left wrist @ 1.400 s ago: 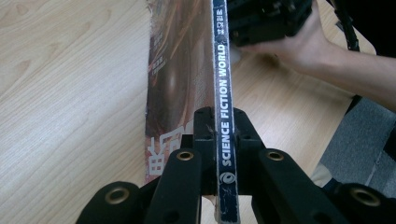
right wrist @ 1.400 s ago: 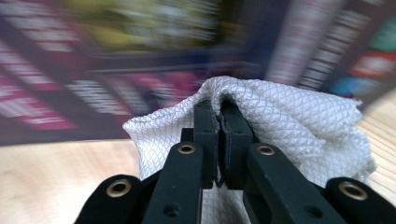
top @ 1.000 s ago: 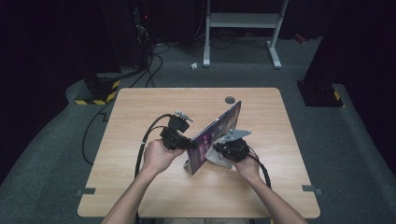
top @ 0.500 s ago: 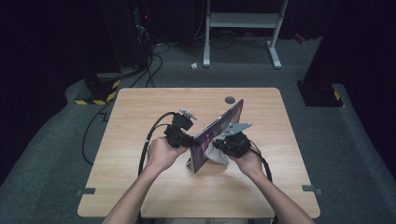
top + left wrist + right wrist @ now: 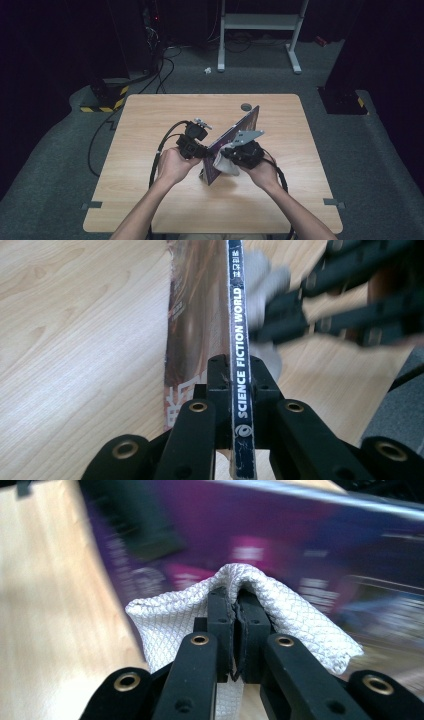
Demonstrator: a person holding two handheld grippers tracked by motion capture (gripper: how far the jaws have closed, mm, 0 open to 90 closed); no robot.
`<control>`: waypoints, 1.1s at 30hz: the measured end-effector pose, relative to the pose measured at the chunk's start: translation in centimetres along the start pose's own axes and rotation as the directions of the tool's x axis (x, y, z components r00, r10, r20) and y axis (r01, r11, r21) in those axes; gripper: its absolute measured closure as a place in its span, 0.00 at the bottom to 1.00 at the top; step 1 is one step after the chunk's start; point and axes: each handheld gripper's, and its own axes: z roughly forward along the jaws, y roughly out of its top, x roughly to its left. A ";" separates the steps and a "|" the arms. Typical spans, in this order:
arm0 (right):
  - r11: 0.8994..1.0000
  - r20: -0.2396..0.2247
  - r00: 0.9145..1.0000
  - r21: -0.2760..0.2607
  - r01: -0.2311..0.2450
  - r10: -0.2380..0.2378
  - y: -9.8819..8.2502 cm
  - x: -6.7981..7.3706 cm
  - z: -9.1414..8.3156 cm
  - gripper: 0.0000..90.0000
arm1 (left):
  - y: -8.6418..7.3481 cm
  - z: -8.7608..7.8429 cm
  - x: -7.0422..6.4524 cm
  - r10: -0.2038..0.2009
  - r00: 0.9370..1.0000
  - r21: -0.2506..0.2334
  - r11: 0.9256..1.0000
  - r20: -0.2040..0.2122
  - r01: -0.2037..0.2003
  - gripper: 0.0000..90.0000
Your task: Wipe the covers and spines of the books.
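Magazine (image 5: 235,145) stood on its lower edge near the middle of the wooden table (image 5: 150,200), tilted and leaning, its purple cover facing the person's right side. Its dark spine, lettered "SCIENCE FICTION WORLD", ran straight up the left gripper view (image 5: 239,365), pinched between the two black jaws, which were closed tight on it. The left gripper (image 5: 197,147) held that spine from the person's left, with the left hand (image 5: 172,165) wrapped around its body and a black cable (image 5: 162,150) looping off toward the table edge. The right gripper (image 5: 235,155) sat just beside the purple cover, its jaws shut on a fold of white cloth (image 5: 280,610) with a fine diamond weave, and the cloth lay against the cover (image 5: 300,540). In the high view the cloth (image 5: 224,164) showed as a pale patch between the right gripper and the magazine. The right hand (image 5: 262,172) held that gripper low over the table. A small dark round hole (image 5: 245,107) sat in the tabletop near the far edge, well apart from the magazine.
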 end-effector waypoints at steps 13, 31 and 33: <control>0.997 0.009 0.999 -0.065 0.039 -0.039 2.5 1.4 -1.4 0.96 | 0.3 0.0 -0.4 0.020 0.999 0.018 1.000 -0.033 -0.019 0.93; 0.997 -0.006 0.998 -0.027 0.068 -0.068 0.6 2.5 0.5 0.96 | 0.1 -0.1 -0.1 0.005 0.999 0.009 1.000 -0.037 -0.005 0.93; 0.999 0.005 1.000 -0.024 0.030 -0.030 0.3 1.7 0.6 0.96 | 0.1 -0.1 -0.1 0.004 0.999 0.010 1.000 -0.040 -0.004 0.93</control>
